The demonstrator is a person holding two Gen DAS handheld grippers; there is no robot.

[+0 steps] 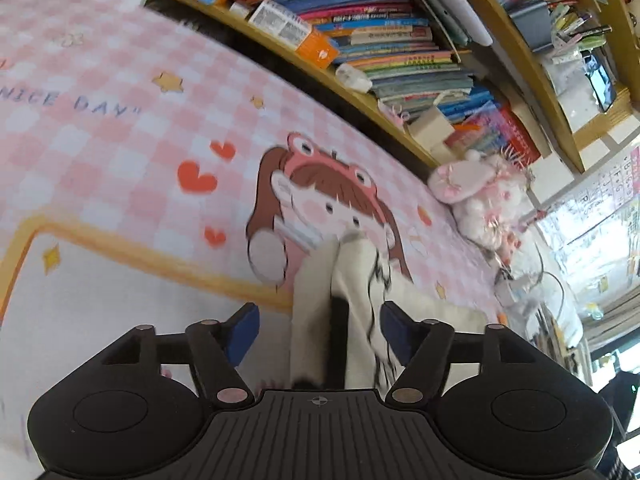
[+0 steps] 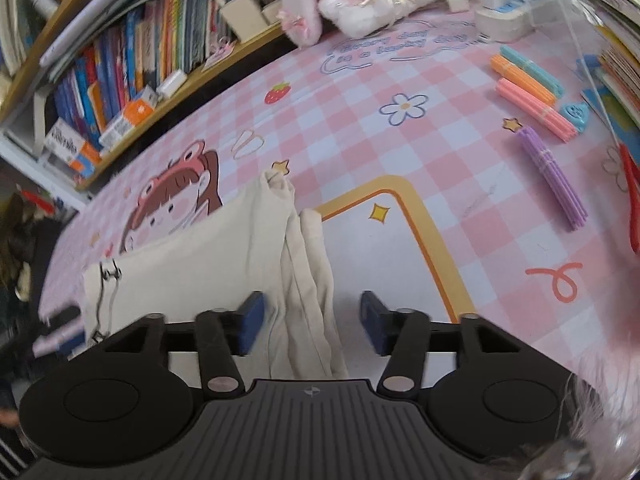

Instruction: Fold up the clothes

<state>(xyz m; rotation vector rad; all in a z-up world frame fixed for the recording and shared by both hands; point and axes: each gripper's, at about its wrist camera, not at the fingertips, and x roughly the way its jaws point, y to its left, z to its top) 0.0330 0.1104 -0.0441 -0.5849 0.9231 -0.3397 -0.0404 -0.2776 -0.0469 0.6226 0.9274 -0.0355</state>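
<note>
on pink checked mat (image 2: pixel 360 92), cream garment (image 2: pixel 224 248)

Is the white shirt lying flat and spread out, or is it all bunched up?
Bunched up. The cream garment gathers into long folds between the right gripper's open fingers, and drapes in folds between the left gripper's open fingers too.

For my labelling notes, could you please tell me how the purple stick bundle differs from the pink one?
The purple stick bundle lies nearer the right gripper and points towards the camera; the pink stick bundle lies farther off, angled across the mat. Purple looks thicker. Both lie flat, each banded around the middle.
</note>
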